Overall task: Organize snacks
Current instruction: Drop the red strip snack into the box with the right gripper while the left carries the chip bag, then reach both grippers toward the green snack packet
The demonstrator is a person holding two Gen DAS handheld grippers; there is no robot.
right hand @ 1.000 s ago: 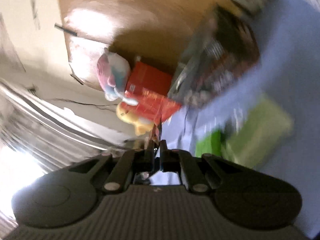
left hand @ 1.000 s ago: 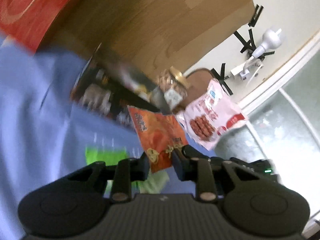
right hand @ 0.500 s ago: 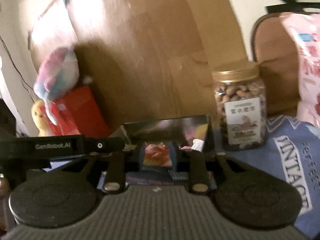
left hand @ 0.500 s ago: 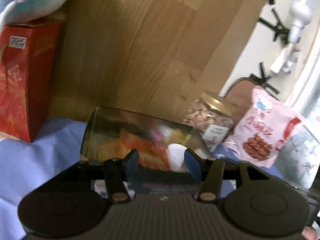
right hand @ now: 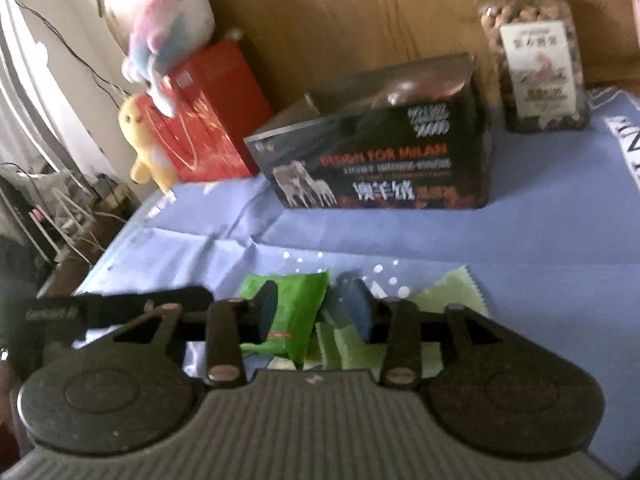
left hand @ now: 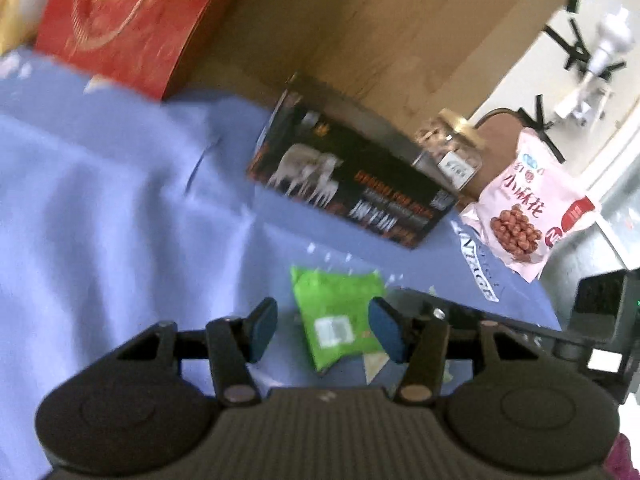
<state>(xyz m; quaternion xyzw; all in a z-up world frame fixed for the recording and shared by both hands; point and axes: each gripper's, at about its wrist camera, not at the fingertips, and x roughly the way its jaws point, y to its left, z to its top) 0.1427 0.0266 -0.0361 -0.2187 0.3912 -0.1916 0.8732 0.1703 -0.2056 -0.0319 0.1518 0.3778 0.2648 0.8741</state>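
My left gripper point(left hand: 325, 333) is open and empty, low over the blue cloth point(left hand: 100, 208). A bright green snack packet point(left hand: 340, 320) lies flat on the cloth in the gap between its fingers, and the pads do not press on it. My right gripper point(right hand: 312, 312) has its jaws opening. The same kind of green packet point(right hand: 300, 316) lies between them, with paler green packets point(right hand: 452, 292) just to its right. The open black box point(left hand: 352, 184) point(right hand: 384, 152) stands further back on the cloth.
A nut jar point(right hand: 532, 52) with a gold lid stands right of the box, a pink snack bag point(left hand: 528, 208) beyond it. A red box point(right hand: 208, 120) with two plush toys point(right hand: 168, 24) is at the left. A wooden board point(left hand: 360, 20) rises behind.
The left gripper held an orange packet, carried it over the black box and let go. Both grippers have opened, pulled back from the box and dropped low over the green packets.
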